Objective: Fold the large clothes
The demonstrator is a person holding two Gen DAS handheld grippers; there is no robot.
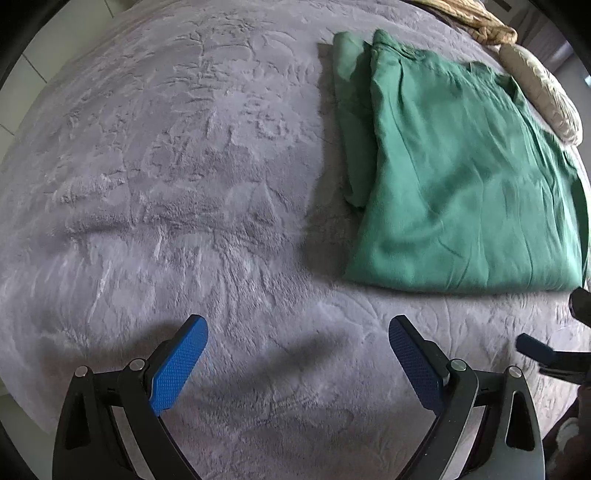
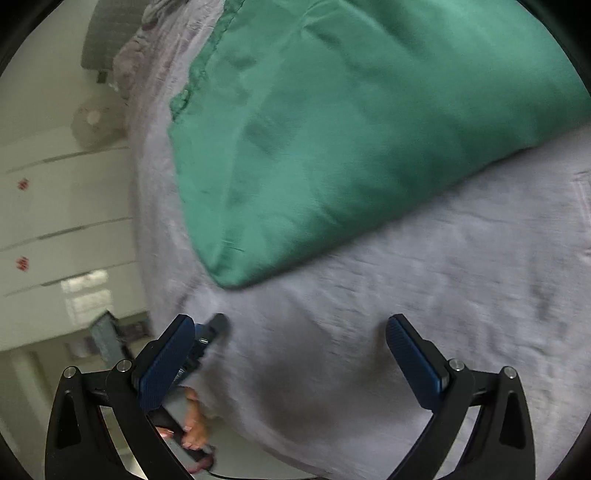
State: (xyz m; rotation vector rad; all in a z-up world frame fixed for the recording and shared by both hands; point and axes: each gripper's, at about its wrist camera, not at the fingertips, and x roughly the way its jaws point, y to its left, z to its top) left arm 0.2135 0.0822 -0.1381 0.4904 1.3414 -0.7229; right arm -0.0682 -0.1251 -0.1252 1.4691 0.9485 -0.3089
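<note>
A large green garment (image 1: 454,177) lies folded on the grey bedspread (image 1: 177,177), at the right of the left wrist view, with a narrower layer sticking out along its left side. My left gripper (image 1: 298,354) hovers open over bare bedspread, short of the garment's near edge, with nothing between its fingers. In the right wrist view the same green garment (image 2: 332,129) fills the upper middle, blurred. My right gripper (image 2: 290,350) is open above the bedspread (image 2: 406,295), just short of the garment's near corner. The tip of the other gripper (image 1: 546,354) shows at the right edge of the left wrist view.
A cream pillow (image 1: 543,92) and a yellowish cloth (image 1: 476,22) lie at the far right of the bed. The bed's edge runs down the left of the right wrist view, with white cupboards (image 2: 62,206) and floor beyond it. A person's foot (image 2: 194,428) shows below the bed edge.
</note>
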